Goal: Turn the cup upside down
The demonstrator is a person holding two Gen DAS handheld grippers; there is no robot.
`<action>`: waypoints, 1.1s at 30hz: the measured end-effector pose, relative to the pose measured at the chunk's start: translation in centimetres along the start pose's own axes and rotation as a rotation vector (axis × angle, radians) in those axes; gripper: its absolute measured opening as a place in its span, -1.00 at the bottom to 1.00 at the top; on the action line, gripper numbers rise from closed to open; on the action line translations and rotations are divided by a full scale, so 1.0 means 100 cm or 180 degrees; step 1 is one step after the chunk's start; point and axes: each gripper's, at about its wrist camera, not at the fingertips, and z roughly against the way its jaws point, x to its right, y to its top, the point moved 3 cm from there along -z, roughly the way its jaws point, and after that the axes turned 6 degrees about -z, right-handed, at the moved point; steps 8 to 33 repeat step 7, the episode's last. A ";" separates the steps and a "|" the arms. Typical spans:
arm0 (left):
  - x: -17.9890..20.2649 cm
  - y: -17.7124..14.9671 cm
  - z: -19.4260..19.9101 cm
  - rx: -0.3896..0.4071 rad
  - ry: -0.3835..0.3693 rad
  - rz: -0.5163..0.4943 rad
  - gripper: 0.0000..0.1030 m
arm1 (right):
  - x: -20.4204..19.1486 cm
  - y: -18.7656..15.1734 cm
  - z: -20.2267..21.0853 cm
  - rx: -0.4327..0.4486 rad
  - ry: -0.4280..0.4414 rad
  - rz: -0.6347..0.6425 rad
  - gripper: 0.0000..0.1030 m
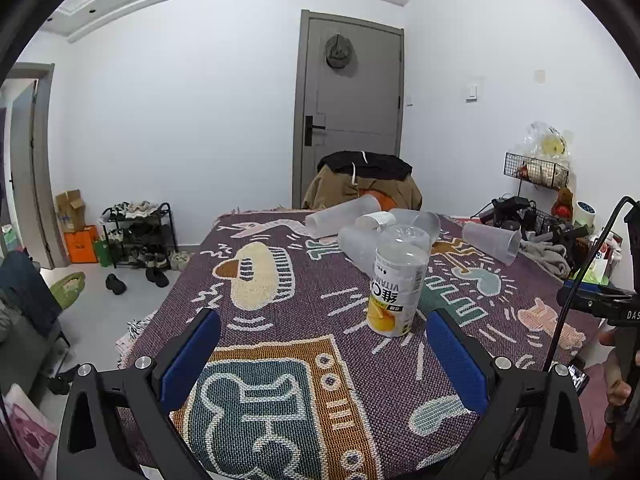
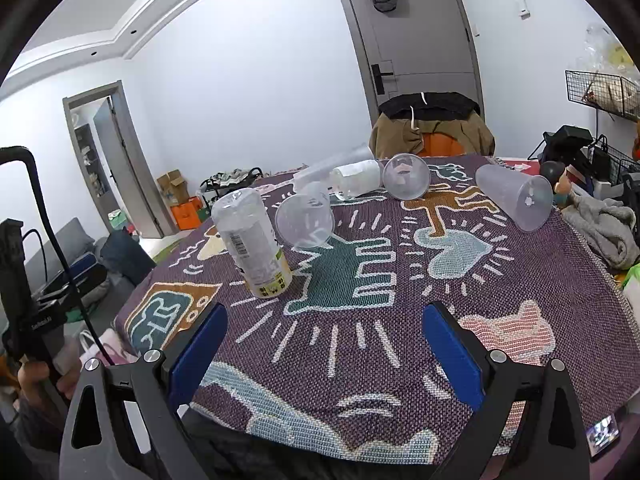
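Left wrist view: the labelled cup (image 1: 396,284) is seen standing upside down on the patterned surface (image 1: 280,360), just ahead of the left tongs (image 1: 323,354) and toward their right finger, with its print inverted. Both the left tongs and the right tongs (image 2: 325,344) are spread wide and grasp nothing. Beyond the cup, several clear cups (image 2: 306,220) are seen lying on their sides, farther from both tongs.
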 end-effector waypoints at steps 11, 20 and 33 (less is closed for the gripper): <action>-0.002 0.001 0.001 0.0038 0.0049 0.0015 0.99 | -0.003 -0.001 -0.005 -0.0068 -0.0014 0.0055 0.91; -0.002 0.001 0.001 0.0038 0.0049 0.0015 0.99 | -0.003 -0.001 -0.005 -0.0068 -0.0014 0.0055 0.91; -0.002 0.001 0.001 0.0038 0.0049 0.0015 0.99 | -0.003 -0.001 -0.005 -0.0068 -0.0014 0.0055 0.91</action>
